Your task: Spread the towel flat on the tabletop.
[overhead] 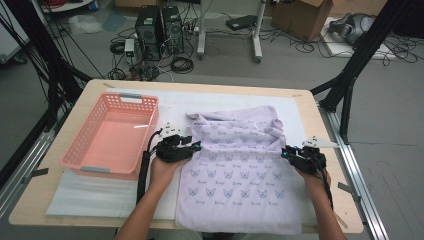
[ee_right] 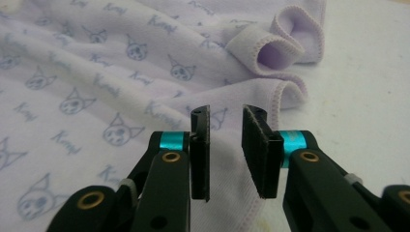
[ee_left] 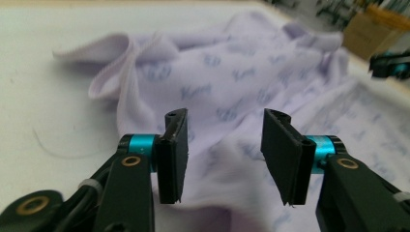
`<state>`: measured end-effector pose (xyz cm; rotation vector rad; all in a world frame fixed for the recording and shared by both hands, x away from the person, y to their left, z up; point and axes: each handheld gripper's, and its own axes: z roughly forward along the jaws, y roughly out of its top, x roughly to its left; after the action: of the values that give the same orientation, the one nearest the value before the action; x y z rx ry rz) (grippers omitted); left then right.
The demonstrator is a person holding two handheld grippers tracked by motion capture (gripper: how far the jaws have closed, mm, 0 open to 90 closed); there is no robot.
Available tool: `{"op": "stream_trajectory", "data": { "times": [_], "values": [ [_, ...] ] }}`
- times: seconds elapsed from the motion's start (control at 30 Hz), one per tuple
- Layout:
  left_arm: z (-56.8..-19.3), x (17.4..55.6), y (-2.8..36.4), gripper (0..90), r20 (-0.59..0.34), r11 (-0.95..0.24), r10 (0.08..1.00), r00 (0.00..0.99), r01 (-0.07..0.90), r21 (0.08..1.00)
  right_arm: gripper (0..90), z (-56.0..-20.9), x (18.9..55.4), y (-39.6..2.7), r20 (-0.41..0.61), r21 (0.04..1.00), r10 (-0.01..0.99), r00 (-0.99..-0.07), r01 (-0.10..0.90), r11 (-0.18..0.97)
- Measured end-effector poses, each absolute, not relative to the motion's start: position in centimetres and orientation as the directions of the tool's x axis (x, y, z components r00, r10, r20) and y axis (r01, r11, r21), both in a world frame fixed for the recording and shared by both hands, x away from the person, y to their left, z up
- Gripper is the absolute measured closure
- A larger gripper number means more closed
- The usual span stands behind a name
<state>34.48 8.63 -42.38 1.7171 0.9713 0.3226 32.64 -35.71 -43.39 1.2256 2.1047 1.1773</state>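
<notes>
We see the lilac garment [overhead: 240, 172], printed with small cat faces, spread flat across the white mat [overhead: 300, 107] on the table [overhead: 320, 130]; its far end is bunched into folds and its near hem reaches the table's front edge. At its left edge sits our left gripper [ee_left: 225, 145], jaws standing about half apart, with cloth lying under and between them but no pad pressing on it. At the right edge our right gripper [ee_right: 226, 145] holds its jaws a narrow gap apart over the stitched hem, again with nothing pinched. Both forearms come in from the near side, the hands low and the grippers pointing inward toward each other across the cloth. Just left of the left gripper stands a pink basket [overhead: 82, 150] with perforated walls. Beyond the table, computer towers [overhead: 160, 27] and cables lie on the floor.
</notes>
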Motion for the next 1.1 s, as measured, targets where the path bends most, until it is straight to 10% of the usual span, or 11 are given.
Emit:
{"op": "stream_trajectory", "data": {
  "times": [1.1],
  "values": [
    [-45.1,26.6,10.5,39.7,-0.254,-0.171,0.750,0.611,0.550,0.817,50.8,-44.6,26.1,-35.7,0.030,0.799,0.821,-0.570,0.507,0.324]
  ]
}}
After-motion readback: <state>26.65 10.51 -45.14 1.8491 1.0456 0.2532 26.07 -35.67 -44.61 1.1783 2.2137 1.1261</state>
